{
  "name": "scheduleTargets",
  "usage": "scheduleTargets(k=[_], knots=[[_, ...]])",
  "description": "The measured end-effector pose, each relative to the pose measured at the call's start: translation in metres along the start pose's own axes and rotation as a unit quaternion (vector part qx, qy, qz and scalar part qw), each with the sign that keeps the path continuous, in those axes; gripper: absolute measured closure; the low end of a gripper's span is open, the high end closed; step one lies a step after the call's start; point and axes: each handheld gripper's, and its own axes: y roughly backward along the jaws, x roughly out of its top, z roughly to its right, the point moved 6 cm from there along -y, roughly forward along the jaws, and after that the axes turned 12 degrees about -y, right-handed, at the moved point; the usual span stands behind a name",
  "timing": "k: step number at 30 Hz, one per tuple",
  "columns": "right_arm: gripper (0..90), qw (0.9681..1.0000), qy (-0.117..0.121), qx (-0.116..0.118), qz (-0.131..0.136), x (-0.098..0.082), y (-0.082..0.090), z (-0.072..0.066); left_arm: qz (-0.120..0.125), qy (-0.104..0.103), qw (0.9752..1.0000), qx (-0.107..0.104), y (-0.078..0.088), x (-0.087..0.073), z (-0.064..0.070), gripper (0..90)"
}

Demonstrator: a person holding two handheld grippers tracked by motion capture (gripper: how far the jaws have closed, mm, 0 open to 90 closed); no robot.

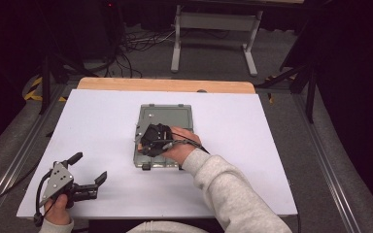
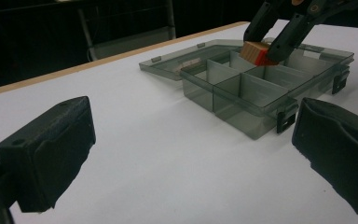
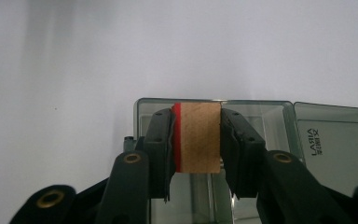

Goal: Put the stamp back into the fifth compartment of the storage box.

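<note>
Starting at about 8 o'clock on the table, I see my left gripper resting low near the front edge. Its jaws are spread wide with nothing between them. It is well apart from the box.

Next, near the middle, sits the clear grey box with its lid lying flat open toward 12 o'clock. In the left gripper view the little rooms I can see inside look empty.

My right gripper hangs over the box. It is squeezed tight on a small wooden block with a red side, held on its two flat faces.

Nobody told me the job, so I am guessing: the block goes into the box. If so, the lid is already open and the block is held just above a room near the lid side. It is not set down yet, and the lid is not closed.

My hand hides the box's middle rooms in the high view. I cannot tell which room the block is over, or whether it touches a wall.
</note>
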Motion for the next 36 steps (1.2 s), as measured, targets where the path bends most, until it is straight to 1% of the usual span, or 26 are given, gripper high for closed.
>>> scheduleTargets(k=[6, 18, 26, 36], knots=[[66.3, 1.0, -0.001, 0.001, 0.002, 0.003, -0.005, 0.001, 0.0, 0.0, 1.0, 0.0, 0.0, 0.0, 0.0, 0.4], [66.3, 1.0, -0.002, 0.002, -0.004, 0.003, -0.016, 0.005, -0.001, 0.0, 1.0, -0.001, 0.0, 0.0, 0.0, 0.4], [66.3, 0.9998, -0.005, 0.007, -0.016, 0.001, -0.023, 0.006, -0.001, 0.0, 1.0, -0.002, 0.0, 0.0, 0.0, 0.4], [66.3, 0.9994, -0.003, 0.016, -0.031, -0.002, -0.032, 0.005, -0.001, 0.0, 1.0, -0.002, 0.0, 0.0, 0.0, 0.4]])
